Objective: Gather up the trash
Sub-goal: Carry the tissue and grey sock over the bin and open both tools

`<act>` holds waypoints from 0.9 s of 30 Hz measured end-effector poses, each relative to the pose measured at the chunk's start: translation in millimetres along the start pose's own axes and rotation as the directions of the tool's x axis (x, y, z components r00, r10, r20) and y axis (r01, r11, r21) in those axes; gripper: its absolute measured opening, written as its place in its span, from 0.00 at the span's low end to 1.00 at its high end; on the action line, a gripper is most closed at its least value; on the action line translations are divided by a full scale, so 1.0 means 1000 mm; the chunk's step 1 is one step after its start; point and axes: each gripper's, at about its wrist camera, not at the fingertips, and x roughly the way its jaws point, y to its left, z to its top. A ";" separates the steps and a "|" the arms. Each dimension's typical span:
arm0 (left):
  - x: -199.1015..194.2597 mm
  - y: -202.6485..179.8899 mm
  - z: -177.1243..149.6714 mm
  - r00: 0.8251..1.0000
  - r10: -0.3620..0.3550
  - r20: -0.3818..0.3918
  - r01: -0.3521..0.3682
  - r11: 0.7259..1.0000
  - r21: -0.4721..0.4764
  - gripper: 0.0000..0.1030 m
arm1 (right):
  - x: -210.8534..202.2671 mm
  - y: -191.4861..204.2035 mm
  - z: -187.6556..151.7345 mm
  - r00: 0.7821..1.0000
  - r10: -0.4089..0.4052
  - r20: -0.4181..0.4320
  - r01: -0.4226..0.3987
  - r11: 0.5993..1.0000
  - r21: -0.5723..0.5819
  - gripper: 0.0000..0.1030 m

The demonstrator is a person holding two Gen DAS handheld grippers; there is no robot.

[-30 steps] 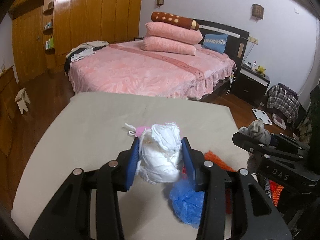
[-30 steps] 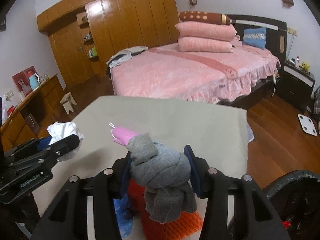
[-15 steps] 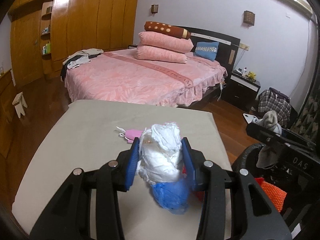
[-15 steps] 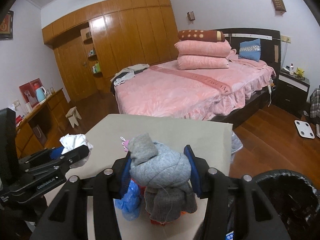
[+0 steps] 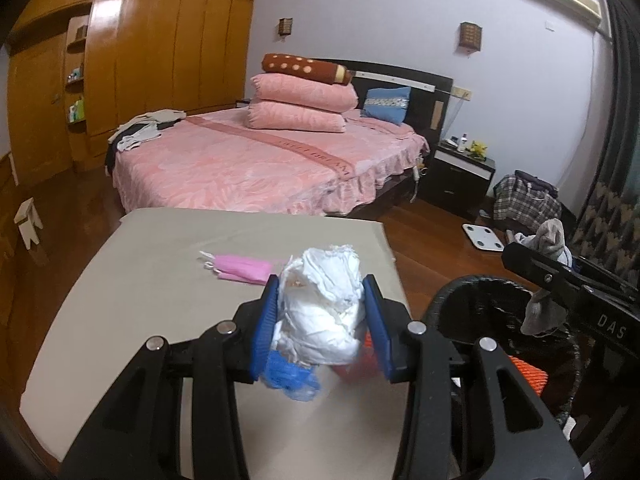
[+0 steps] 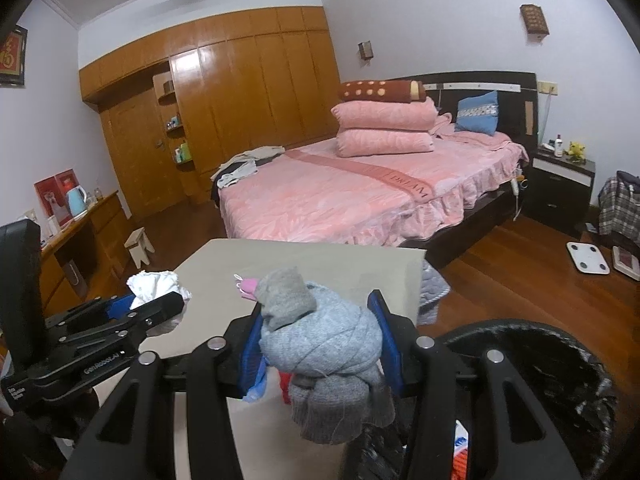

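Behind the beige counter [image 5: 132,280] we see, from the left wrist view, a bedroom with a pink bed [image 5: 256,168], stacked pillows and a wooden wardrobe [image 5: 132,64]. Our left hand-held gripper [image 5: 322,322] is clenched on a crumpled white tissue wad [image 5: 320,316], which sits between the two blue pads and is lifted above the counter. Under it a blue plastic scrap [image 5: 290,374] lies on the counter, and something red-orange shows just beside it, partly hidden. A pink face mask [image 5: 240,266] lies flat farther away on the counter. At the right, off the counter edge, stands a black trash bin [image 5: 472,300] with orange netting [image 5: 528,372] inside. Our right hand-held gripper [image 5: 536,276] comes in above the bin rim and a grey sock [image 5: 554,236] sticks out of it.

From the right wrist view we see the same bed [image 6: 360,196] and wardrobe [image 6: 240,100], and a wooden desk with a blue kettle [image 6: 76,198] at the left. Our right hand-held gripper [image 6: 320,344] grasps the knotted grey sock [image 6: 320,340] firmly, and the loose end hangs down. The black trash bin [image 6: 560,344] is low at the right, just beside the sock. The left hand-held gripper [image 6: 152,306] is at the left over the counter [image 6: 320,256] with the white tissue wad [image 6: 154,284].
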 end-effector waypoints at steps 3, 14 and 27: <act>-0.006 -0.017 -0.002 1.000 -0.025 0.013 0.025 1.000 0.012 0.39 | -0.014 -0.004 -0.003 1.000 -0.017 0.015 0.017 1.000 -0.004 0.47; -0.017 -0.067 -0.009 0.993 -0.109 0.034 0.107 0.993 0.058 0.39 | -0.066 -0.025 -0.012 0.994 -0.077 0.076 0.076 0.997 0.014 0.47; -0.008 -0.134 -0.020 0.974 -0.226 0.016 0.222 0.966 0.135 0.39 | -0.097 -0.074 -0.028 0.979 -0.186 0.081 0.180 0.981 0.075 0.47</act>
